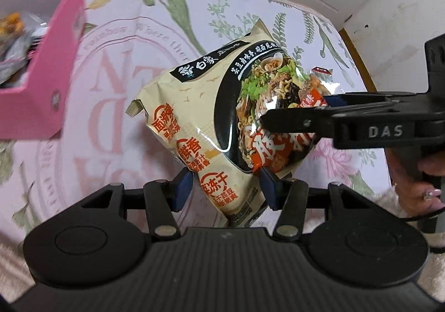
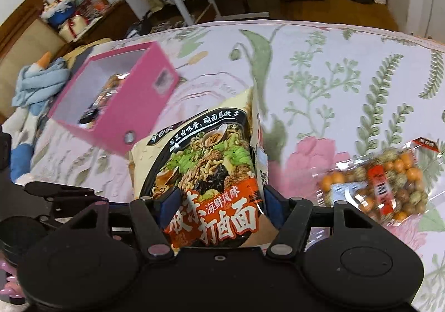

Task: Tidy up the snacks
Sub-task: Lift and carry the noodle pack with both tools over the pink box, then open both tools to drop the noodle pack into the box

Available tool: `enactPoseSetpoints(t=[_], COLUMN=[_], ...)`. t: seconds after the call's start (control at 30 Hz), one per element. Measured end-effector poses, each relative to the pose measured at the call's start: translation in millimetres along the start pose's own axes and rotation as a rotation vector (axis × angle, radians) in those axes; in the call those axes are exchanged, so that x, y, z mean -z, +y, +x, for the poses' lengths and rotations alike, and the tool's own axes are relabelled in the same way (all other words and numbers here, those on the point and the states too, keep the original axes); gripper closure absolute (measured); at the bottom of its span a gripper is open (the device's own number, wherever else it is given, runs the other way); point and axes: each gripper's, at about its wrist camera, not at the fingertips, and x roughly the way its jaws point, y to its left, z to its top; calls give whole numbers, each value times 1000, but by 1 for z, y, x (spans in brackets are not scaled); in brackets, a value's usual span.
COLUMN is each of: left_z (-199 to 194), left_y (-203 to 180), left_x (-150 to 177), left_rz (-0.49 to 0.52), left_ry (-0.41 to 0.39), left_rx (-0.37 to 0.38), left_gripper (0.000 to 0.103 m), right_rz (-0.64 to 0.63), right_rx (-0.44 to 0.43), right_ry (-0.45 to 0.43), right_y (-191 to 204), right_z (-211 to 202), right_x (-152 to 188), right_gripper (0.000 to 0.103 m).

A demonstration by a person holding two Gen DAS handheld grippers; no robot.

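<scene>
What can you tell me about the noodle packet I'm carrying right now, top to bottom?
The noodle packet is a glossy cream plastic pillow bag, puffy, with crimped end seams, a black bowl photo of noodles, greens and clams, and orange and white Chinese lettering. It hangs tilted above the floral cloth, clear of it. The left tool clamps its near end; the right tool grips the orange-printed end. The pink box sits apart to its left.

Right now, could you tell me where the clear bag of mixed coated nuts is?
In the right wrist view, the bag of coated nuts lies on the floral tablecloth, to the right of the held noodle packet.
</scene>
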Motion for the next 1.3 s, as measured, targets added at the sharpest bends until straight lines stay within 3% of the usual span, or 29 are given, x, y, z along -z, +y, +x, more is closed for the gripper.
enactPoseSetpoints(t=[0.27, 0.43, 0.57, 0.8, 0.97, 1.13, 1.2, 1.3], left_z=[-67, -104, -123, -156, -148, -131, -127, -110], left_y=[25, 40, 68, 116, 150, 181, 193, 209], left_x=[12, 6, -7, -42, -71, -85, -89, -96], left_rz=[6, 80, 18, -1, 40, 41, 36, 57], left_ry=[-64, -143, -180, -250, -323, -333, -344, -309], left_rx=[-6, -78, -114, -185, -262, -311, -308, -318], left_gripper=[52, 52, 53, 52, 52, 51, 51, 51], right_rz=[-54, -99, -128, -104, -18, 100, 120, 171], right_rx=[-50, -68, -70, -101, -112, -164, -171, -158], right_ry=[6, -24, -40, -42, -64, -18, 12, 62], right_y=[55, 95, 124, 159, 161, 155, 157, 157], right_z=[-16, -9, 4, 34, 76, 124, 140, 161], right_x=[-15, -47, -75, -124, -143, -149, -147, -144], right_gripper=[43, 43, 43, 43, 42, 42, 37, 34])
